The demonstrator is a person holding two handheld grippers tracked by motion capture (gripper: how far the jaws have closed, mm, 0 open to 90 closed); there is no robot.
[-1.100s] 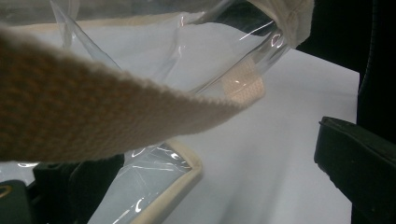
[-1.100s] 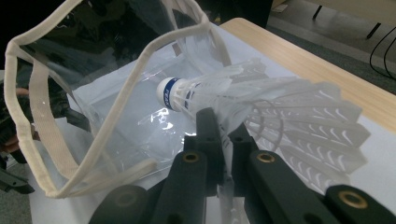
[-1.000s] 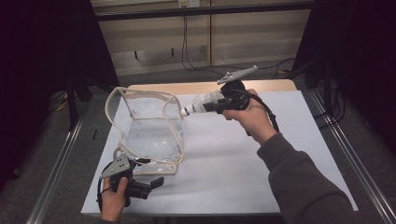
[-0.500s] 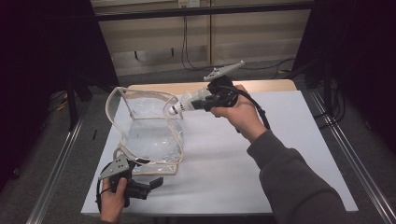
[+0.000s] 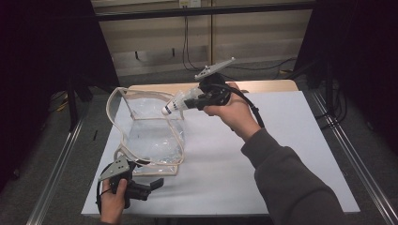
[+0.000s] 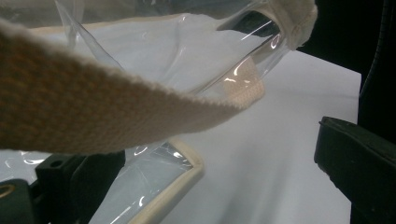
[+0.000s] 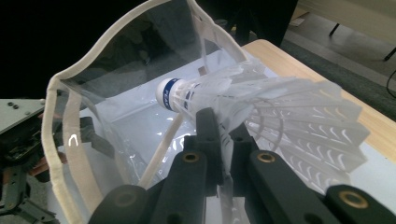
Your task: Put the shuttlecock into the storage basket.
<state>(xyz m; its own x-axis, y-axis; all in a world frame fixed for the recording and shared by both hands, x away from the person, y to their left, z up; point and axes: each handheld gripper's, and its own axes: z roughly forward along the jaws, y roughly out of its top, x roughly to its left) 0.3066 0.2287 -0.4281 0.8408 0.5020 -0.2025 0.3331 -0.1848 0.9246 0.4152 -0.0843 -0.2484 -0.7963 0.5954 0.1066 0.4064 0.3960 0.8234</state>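
A clear plastic bag [image 5: 150, 136] with beige fabric trim stands open on the white table top [image 5: 281, 154]. My right gripper [image 5: 187, 104] is shut on a white feather shuttlecock [image 5: 176, 105] and holds it in the air at the bag's upper right rim, cork tip pointing left toward the opening. In the right gripper view the jaws [image 7: 219, 121] pinch the shuttlecock [image 7: 261, 107] by its feather skirt, with the bag's mouth [image 7: 70, 121] just beyond. My left gripper [image 5: 155, 183] rests low at the bag's near corner. Its jaws [image 6: 219, 168] stand wide apart around the bag's bottom edge, under a beige strap [image 6: 93, 107].
The white top lies over a wooden table whose far edge [image 5: 263, 86] shows behind the bag. Metal rails [image 5: 347, 154] run along both sides of the table. Cables hang on the wall at the back.
My right gripper has carried the shuttlecock left and a little up, from beside the bag to its upper rim. The left gripper and the bag have kept still.
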